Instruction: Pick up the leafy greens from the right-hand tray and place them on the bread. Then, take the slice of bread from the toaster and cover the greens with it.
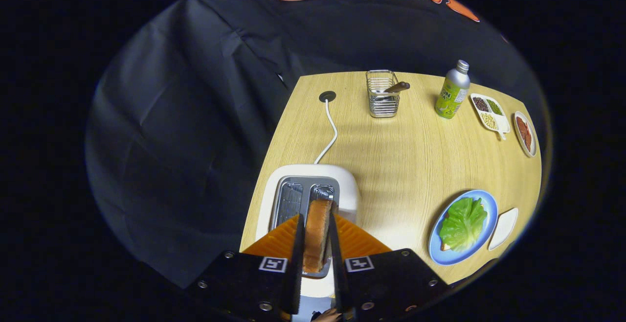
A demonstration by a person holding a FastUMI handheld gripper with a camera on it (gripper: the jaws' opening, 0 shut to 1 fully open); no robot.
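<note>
Gripping the golden-brown toast slice (317,234) between my nearly closed fingers (316,243), upright above the white two-slot toaster (342,185), for lifting straight out; destination is the green lettuce leaf (462,223) on the blue round plate (490,209).

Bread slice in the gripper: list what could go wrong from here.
1. The gripper pinches the bread by its flat sides, above the toaster slot; it may slip or get crushed.
2. The plate with the greens lies well to the right near the table edge; a sloppy drop could shove greens off or nudge the small white tray.
</note>
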